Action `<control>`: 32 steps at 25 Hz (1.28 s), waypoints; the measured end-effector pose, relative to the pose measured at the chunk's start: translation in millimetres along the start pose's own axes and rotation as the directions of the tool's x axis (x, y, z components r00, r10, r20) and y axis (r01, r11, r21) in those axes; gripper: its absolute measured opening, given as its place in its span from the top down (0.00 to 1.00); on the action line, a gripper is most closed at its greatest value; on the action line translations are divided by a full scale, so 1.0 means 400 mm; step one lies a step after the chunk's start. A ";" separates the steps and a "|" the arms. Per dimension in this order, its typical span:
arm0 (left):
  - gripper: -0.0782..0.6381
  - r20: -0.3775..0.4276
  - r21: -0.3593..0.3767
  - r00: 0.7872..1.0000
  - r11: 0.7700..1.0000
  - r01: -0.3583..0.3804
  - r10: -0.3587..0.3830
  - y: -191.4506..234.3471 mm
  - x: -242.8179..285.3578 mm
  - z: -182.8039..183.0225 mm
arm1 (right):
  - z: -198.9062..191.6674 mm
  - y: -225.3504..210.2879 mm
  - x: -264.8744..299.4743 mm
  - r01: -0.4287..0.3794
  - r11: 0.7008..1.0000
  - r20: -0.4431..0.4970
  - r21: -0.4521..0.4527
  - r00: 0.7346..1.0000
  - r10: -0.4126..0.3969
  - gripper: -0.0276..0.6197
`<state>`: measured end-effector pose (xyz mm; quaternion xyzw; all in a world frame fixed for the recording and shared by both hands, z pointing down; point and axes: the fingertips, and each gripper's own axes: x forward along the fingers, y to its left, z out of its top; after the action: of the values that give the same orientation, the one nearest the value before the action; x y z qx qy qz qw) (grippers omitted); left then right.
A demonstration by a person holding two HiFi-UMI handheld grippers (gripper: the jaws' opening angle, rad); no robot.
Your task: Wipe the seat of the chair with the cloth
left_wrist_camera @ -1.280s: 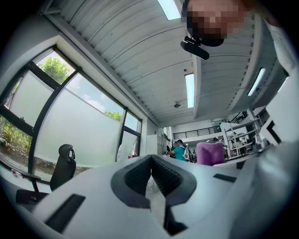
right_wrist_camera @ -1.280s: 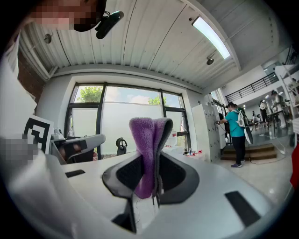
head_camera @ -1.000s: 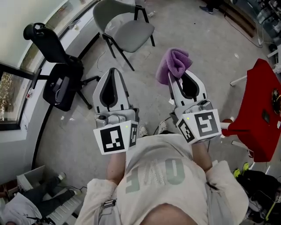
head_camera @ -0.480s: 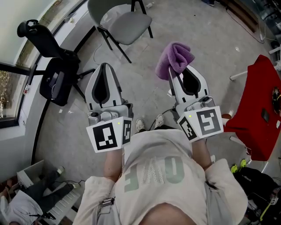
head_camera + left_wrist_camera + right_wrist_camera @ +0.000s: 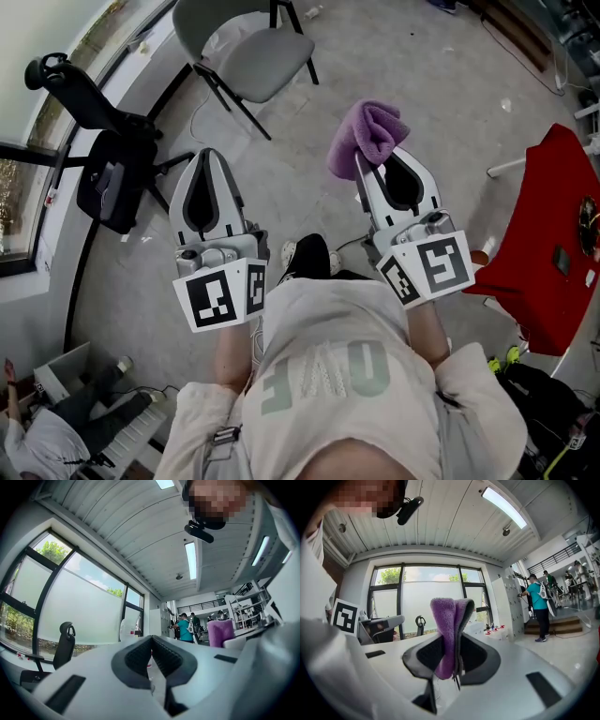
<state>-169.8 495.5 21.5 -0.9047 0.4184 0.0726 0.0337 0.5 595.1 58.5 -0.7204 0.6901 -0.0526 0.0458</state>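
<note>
A grey chair (image 5: 253,56) with black legs stands on the floor, well ahead of both grippers, its seat bare. In the head view a purple cloth (image 5: 366,136) bunches up from the tip of my right gripper (image 5: 368,167), which is shut on it. The right gripper view has the cloth (image 5: 447,634) pinched upright between the pads of the right gripper (image 5: 453,641). My left gripper (image 5: 207,157) is held at the left, shut with nothing in it; in its own view the left gripper (image 5: 151,641) has its pads meeting. Both grippers are held up, level with the room.
A black office chair (image 5: 103,159) stands by the window at the left. A red-covered piece of furniture (image 5: 548,244) is at the right. A person in a teal shirt (image 5: 539,604) stands far off. Bags lie near my feet at the lower right.
The grey chair and office chair have slid up and left in the head view. Both grippers shifted slightly left and down, and a dark shoe now shows between them.
</note>
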 end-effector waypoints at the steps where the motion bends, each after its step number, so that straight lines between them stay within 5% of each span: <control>1: 0.87 -0.001 0.002 1.000 1.000 -0.003 0.003 0.005 0.013 -0.004 | -0.001 -0.002 0.012 -0.007 1.000 -0.002 -0.004 1.000 0.007 0.82; 12: 0.87 0.013 -0.027 1.000 0.999 -0.019 0.020 0.106 0.267 -0.121 | -0.062 -0.103 0.277 -0.006 1.000 -0.031 -0.009 1.000 0.006 0.82; 24: 0.87 0.060 -0.009 0.998 0.999 -0.035 0.036 0.392 0.786 -0.081 | 0.079 -0.190 0.861 -0.015 0.999 -0.012 -0.033 1.000 0.014 0.82; 32: 0.87 0.029 -0.026 0.996 0.996 -0.085 0.086 0.519 0.985 -0.120 | 0.068 -0.249 1.062 -0.016 1.000 -0.066 -0.012 0.998 0.015 0.82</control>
<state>-71.3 59.0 5.9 -0.8851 0.4553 0.0928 0.0259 120.7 174.8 50.6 -0.7132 0.6971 -0.0715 0.0190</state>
